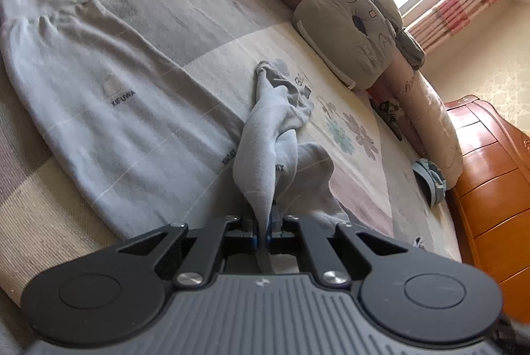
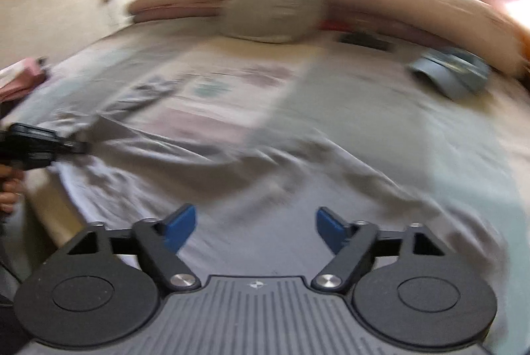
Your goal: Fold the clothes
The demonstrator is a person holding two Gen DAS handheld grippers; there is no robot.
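- Light grey-blue garment (image 1: pixel 109 110), a thin knit with printed lettering, lies spread on the bed ahead and to the left of the left gripper (image 1: pixel 265 222), whose jaws are clamped on a pinched-up stretch of it, apparently a sleeve, that rises in a soft ridge straight ahead.
- Judged by how it sags and bunches, the cloth is light, limp and not slippery; it looks best taken at hems, cuffs or shoulder seams, since a pinch mid-panel only gathers it.
- Right gripper (image 2: pixel 256 227) hangs just above rumpled grey cloth, its blue pads (image 2: pixel 180 227) well apart and holding nothing; the view is blurred.
- Bedspread (image 1: pixel 351 163), patchwork with printed flowers, lies beneath; its own wrinkles could be pinched along with the garment.
- Further ahead and to the right of the left gripper, a small blue-grey bundle (image 1: pixel 429 181) sits near the bed's edge, beside a wooden dresser (image 1: pixel 490 189).
- Beyond, a grey cushion (image 1: pixel 344 33) leans on rolled pink bedding (image 1: pixel 430 120) under the window, well apart from the work.
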